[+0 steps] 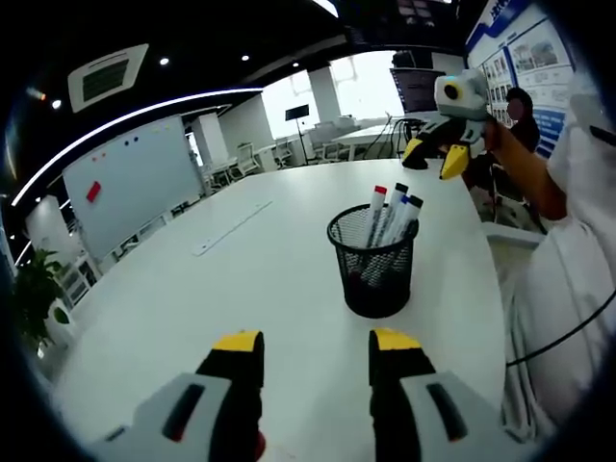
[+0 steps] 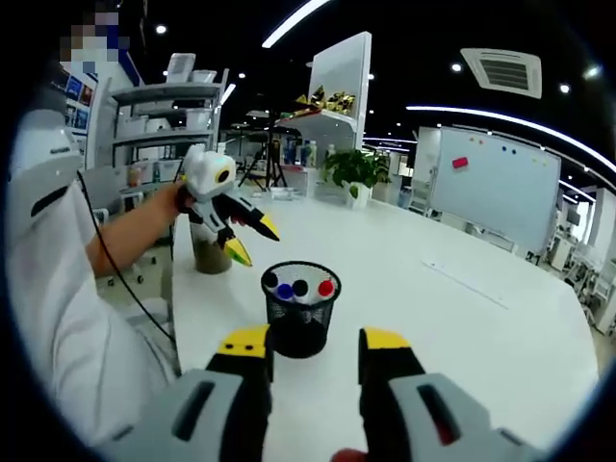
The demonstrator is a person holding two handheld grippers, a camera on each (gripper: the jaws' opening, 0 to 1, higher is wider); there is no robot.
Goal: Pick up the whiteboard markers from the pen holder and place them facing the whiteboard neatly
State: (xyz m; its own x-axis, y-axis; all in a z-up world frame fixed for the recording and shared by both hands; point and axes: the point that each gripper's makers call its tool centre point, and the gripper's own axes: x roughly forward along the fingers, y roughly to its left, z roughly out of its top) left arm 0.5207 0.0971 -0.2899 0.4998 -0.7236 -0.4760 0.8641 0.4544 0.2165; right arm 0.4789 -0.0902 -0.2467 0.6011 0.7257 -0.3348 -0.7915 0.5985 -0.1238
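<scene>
While the left gripper point(image 1: 316, 348) is hovering, jaws apart and empty, with the pen holder point(image 1: 373, 263) at one o'clock, markers point(image 1: 390, 214) upright, the right gripper point(image 2: 315, 348), also apart, is facing it nearer, at twelve.
</scene>
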